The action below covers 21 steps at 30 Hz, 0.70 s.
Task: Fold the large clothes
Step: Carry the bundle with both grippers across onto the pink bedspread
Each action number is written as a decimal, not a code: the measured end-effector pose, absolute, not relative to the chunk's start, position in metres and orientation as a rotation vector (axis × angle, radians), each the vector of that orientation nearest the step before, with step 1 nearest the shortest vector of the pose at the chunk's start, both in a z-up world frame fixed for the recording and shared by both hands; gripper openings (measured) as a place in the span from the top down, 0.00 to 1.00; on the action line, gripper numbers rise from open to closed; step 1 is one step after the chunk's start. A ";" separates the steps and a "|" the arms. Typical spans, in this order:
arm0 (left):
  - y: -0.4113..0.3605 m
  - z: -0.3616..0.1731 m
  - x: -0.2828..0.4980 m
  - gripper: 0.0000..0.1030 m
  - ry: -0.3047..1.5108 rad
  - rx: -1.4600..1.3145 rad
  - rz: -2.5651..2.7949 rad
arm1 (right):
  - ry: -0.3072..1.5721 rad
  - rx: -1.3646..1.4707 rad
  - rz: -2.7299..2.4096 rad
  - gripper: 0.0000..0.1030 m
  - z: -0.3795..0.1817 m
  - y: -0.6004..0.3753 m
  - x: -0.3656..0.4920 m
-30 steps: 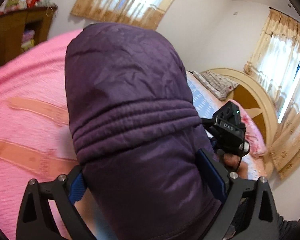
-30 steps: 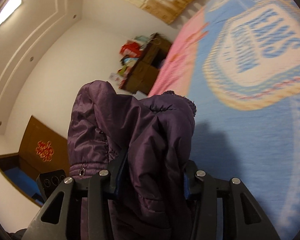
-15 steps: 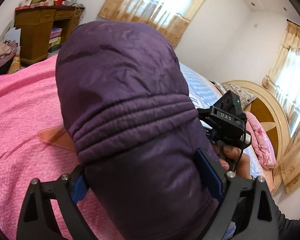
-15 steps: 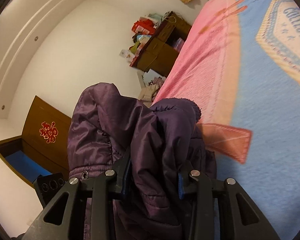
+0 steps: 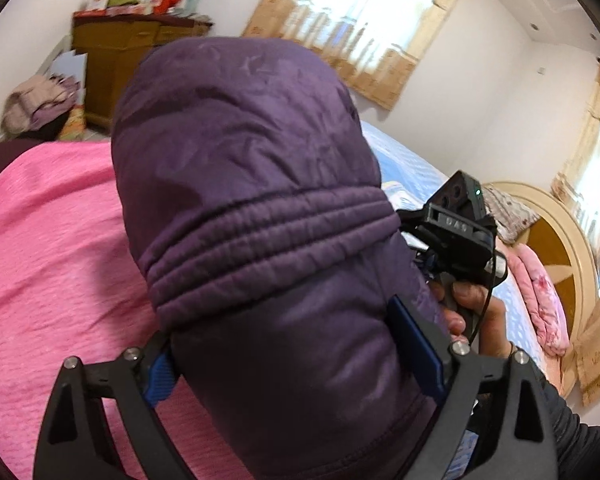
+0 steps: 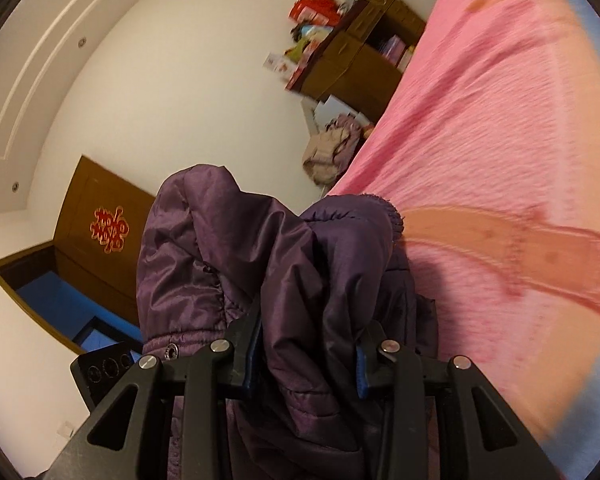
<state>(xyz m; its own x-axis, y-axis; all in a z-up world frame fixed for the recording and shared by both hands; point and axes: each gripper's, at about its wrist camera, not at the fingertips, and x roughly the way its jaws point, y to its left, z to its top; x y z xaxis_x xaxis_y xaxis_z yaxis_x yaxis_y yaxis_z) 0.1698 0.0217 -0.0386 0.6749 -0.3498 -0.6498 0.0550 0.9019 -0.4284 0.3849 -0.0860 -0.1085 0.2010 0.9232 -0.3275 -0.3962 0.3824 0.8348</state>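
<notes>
Already lifted: both grippers hold the purple padded jacket clear of the bed, so no fold lies flat yet — the folding itself looks still ahead.
Left wrist view: the left gripper [image 5: 296, 364] has its jaws clamped on a thick roll of the purple padded jacket [image 5: 252, 184], which fills the middle of the view above the pink bedspread [image 5: 48, 264].
Also in that view: a hand [image 5: 468, 312] grips the right tool just beside the jacket; a wooden cabinet [image 5: 116, 60] stands by the wall and a headboard [image 5: 556, 248] far right.
Right wrist view: the right gripper [image 6: 306, 354] is closed on a bunched fold of the jacket, having just tightened.
Around: a clothes heap [image 6: 332, 148] lies off the bed.
In the way: nothing on the bedspread shown — the jacket's bulk is the likely trouble.
</notes>
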 end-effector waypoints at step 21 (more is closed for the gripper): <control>0.058 -0.103 0.171 0.00 0.937 -0.658 -0.240 | 1.013 0.575 0.984 0.61 -0.119 -0.026 0.388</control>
